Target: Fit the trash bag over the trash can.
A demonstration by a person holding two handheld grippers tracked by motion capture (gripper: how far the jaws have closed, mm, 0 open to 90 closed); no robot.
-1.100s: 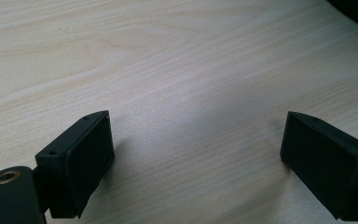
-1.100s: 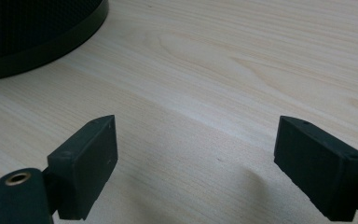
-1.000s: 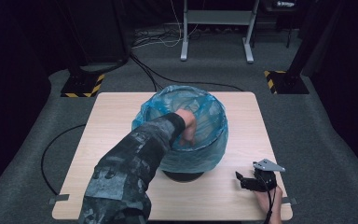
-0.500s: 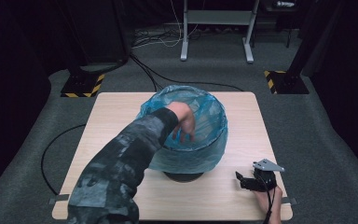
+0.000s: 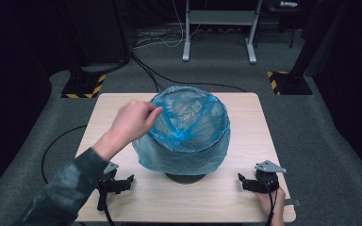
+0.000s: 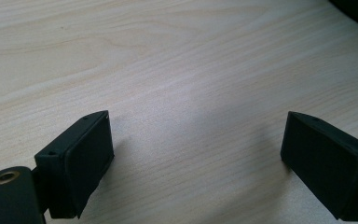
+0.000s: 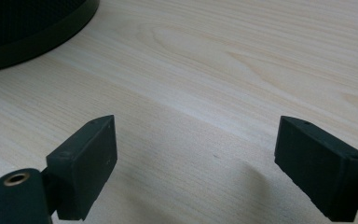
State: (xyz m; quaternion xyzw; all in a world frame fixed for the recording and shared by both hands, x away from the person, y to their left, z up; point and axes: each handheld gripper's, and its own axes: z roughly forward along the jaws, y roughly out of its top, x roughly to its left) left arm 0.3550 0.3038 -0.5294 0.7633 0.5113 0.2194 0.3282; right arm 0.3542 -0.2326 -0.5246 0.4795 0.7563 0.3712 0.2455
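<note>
A round black bin (image 5: 185, 176) lined with a blue plastic bag (image 5: 188, 127) stands in the middle of the wooden table (image 5: 245, 122). A bare hand (image 5: 132, 120) pinches the bag at the bin's left rim. My left gripper (image 5: 119, 183) lies open on the table at the front left, with no hand on it. My right gripper (image 5: 254, 182) rests open at the front right, held from below by a hand (image 5: 274, 207). Bare wood lies between the jaws in the left gripper view (image 6: 196, 154) and in the right gripper view (image 7: 196, 158), where the bin's base (image 7: 32, 32) shows at top left.
Cables (image 5: 52, 155) trail off the table's left side onto grey carpet. Two stand bases with yellow-black tape (image 5: 82, 87) (image 5: 287, 82) and a metal frame (image 5: 219, 28) sit on the floor beyond the far edge.
The left hand has drawn back out of the bin to its left rim, still holding the blue bag. The left gripper, earlier hidden under the sleeve, now shows on the table.
</note>
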